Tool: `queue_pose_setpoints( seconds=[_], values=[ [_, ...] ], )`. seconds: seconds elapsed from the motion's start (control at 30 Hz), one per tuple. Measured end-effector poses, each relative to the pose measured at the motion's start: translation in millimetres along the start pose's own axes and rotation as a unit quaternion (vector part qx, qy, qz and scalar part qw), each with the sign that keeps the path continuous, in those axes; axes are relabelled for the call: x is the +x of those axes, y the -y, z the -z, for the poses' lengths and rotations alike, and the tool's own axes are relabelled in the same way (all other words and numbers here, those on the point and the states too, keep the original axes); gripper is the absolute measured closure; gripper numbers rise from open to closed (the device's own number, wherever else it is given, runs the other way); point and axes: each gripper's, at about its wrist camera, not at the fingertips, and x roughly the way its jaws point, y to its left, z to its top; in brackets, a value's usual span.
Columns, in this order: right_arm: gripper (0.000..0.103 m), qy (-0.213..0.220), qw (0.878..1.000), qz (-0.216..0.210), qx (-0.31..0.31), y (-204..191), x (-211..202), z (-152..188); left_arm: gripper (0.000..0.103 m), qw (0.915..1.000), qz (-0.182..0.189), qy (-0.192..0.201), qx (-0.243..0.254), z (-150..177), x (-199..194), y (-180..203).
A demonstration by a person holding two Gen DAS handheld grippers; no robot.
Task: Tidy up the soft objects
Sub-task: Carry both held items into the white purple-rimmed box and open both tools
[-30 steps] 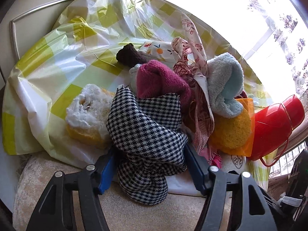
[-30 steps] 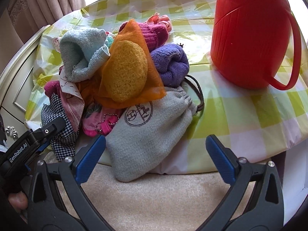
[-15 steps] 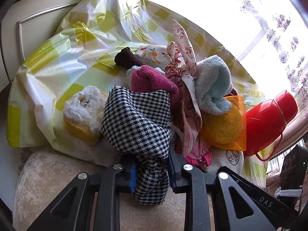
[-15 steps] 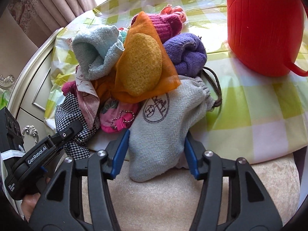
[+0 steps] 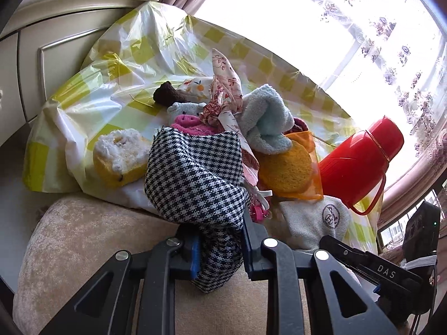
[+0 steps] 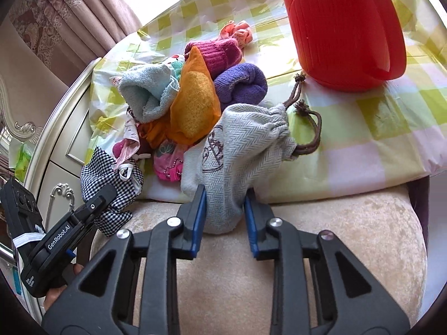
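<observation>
While clamped — houndstooth cloth (image 5: 195, 178), grey pouch (image 6: 240, 153).

Pouch (image 6: 237, 150) right of checked cloth (image 6: 111, 178).

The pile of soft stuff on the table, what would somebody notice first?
Probably the big red jug, standing on the checked tablecloth right of the pile. Next, both grippers pinching cloth at the table's near edge: the left gripper holds the black-and-white checked cloth, and the right gripper holds the grey drawstring bag.

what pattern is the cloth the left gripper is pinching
Black-and-white houndstooth check. The cloth shows best in the left wrist view, clamped in the left gripper.
</observation>
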Motion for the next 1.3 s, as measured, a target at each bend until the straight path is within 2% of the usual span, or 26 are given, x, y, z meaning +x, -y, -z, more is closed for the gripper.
queue_pose_setpoints(
  seconds=[0.2, 0.43, 0.6, 0.73, 0.9, 1.07, 1.2, 1.3],
  values=[
    [0.077, 0.024, 1.0, 0.002, 0.01, 6.1, -17.5, -1.2, 0.079, 0.9994, 0.014, 0.015, 0.029, 4.7, -11.6, 18.7],
    [0.078, 0.045, 0.998, 0.016, 0.028, 30.2, -50.2, 4.0, 0.079, 0.9975, 0.041, 0.003, 0.057, 15.1, -9.4, 48.2],
    [0.078, 0.066, 0.996, 0.034, 0.05, 56.7, -81.3, 10.3, 0.079, 0.9933, 0.072, -0.01, 0.089, 25.3, -5.2, 81.6],
    [0.078, 0.085, 0.992, 0.055, 0.08, 88.9, -109.7, 14.7, 0.079, 0.9866, 0.106, -0.025, 0.121, 35.7, 1.5, 116.6],
    [0.078, 0.108, 0.982, 0.092, 0.129, 134.4, -138.9, 20.8, 0.079, 0.9708, 0.159, -0.051, 0.172, 53.8, 10.8, 172.4],
    [0.078, 0.13, 0.968, 0.127, 0.176, 182.8, -163.3, 29.1, 0.079, 0.9482, 0.205, -0.093, 0.225, 78.4, 27.0, 231.5],
    [0.078, 0.141, 0.956, 0.149, 0.211, 217.3, -176.2, 35.3, 0.079, 0.9302, 0.223, -0.123, 0.265, 98.9, 37.3, 271.2],
    [0.078, 0.144, 0.95, 0.156, 0.23, 237.6, -179.6, 37.6, 0.079, 0.9198, 0.222, -0.144, 0.289, 111.8, 48.3, 294.5]
  ],
)
